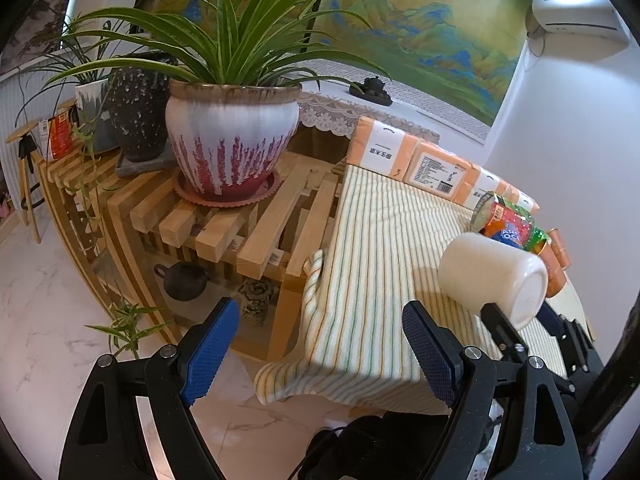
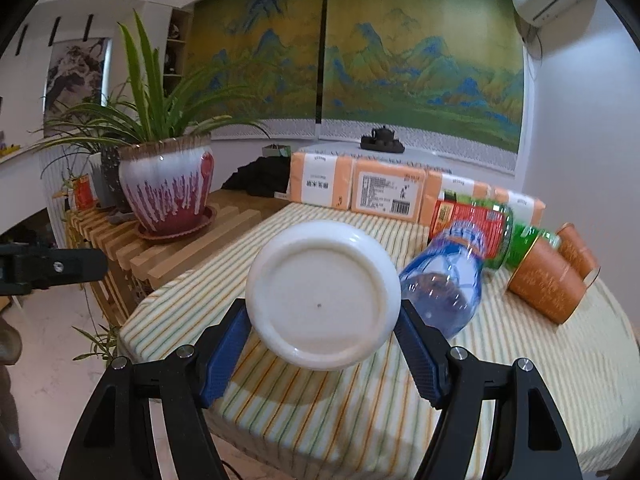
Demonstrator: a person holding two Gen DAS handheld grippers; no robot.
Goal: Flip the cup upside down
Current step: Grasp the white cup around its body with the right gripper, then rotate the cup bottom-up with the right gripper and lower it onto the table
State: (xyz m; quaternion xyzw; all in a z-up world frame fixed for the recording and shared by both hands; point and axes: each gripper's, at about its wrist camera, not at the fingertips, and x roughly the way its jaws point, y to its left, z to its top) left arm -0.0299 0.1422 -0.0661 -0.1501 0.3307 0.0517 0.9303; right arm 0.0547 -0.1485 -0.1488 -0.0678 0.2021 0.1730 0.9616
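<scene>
The right tool [image 2: 322,354] pinches the white cup [image 2: 323,294] on its side above the striped table [image 2: 360,412], near its front edge. The left tool [image 1: 320,354] hangs spread beyond that edge.

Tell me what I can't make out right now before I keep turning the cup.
- Cup mouth: right wrist view shows only its base; left wrist view shows its side.
- Blue bottle: motion-blurred, lower end behind the cup.
- Right gripper pads: hidden behind the cup in left wrist view.
</scene>
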